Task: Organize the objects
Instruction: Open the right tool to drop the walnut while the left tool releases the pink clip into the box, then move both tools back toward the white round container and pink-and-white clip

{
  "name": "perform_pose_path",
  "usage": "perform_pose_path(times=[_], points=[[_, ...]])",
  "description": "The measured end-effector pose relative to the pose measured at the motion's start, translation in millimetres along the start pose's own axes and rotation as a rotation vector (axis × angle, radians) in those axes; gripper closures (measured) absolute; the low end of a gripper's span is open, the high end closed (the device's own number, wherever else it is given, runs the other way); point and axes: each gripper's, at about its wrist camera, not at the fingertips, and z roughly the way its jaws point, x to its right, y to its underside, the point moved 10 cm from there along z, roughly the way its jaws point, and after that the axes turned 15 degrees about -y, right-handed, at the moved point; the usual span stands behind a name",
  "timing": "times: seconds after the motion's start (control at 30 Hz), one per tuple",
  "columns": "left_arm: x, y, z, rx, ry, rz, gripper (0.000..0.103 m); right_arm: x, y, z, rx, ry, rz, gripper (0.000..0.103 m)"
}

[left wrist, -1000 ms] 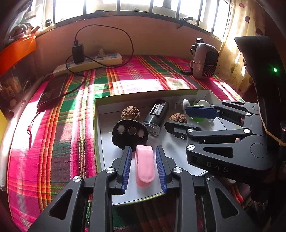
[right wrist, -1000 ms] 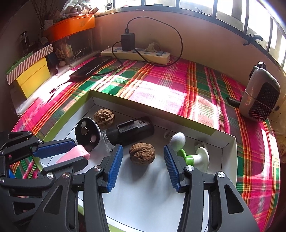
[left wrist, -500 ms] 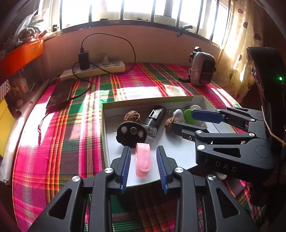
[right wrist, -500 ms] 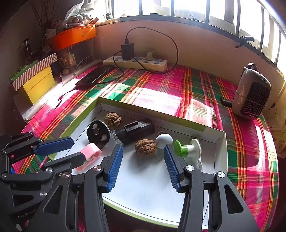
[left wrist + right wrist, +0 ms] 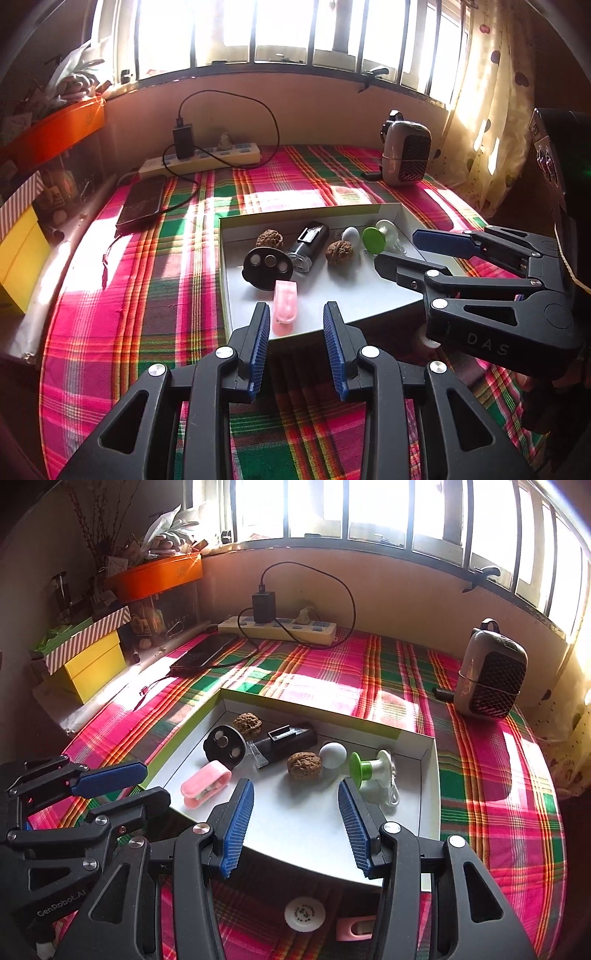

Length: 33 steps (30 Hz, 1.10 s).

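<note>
Left tongs (image 5: 293, 349): released, nothing between the blue pads, hanging over the near rim of the white tray (image 5: 369, 302). Right tongs (image 5: 295, 821): likewise released and empty, jaws wide, above the tray's near edge. Pink clip (image 5: 285, 308): lies flat in the tray at 12 o'clock from the left tongs, nearest of all; judged light, stiff, smooth plastic, likely slippery, best pinched across its narrow sides at mid-length. Black disc (image 5: 267, 263) with three round metal insets: beyond the clip, just beside it; judged rigid and heavier, take by the rim. Two walnuts (image 5: 304, 764) (image 5: 247, 722): one at 12 o'clock from the right tongs, one at 11 o'clock by the far wall; hard, ridged, light, prone to roll, so grip across the widest part. Black cylindrical device (image 5: 288, 740) with clear end: between the walnuts; stiff, hold on the dark barrel, spare the clear tip. White egg-shaped piece (image 5: 332, 755): smooth, may squirt out. Green-and-white spool-shaped item (image 5: 369, 770) with a thin cord: at 1 o'clock; take at the waist. Outside the tray on the plaid-covered tabletop (image 5: 480, 775): a round white tag (image 5: 304, 914) and a second pink piece (image 5: 356, 928), at 6 o'clock.
</note>
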Motion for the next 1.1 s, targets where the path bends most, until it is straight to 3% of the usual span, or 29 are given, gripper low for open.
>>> perform_pose_path(times=[0.53,1.1], points=[[24,19,-30,0.023,0.043,0.023,0.075,10,36,-50,0.047,0.068,0.042,0.054],[64,41,-20,-0.032,0.156,0.053,0.075,47,87,-79,0.045,0.118,0.155,0.054]])
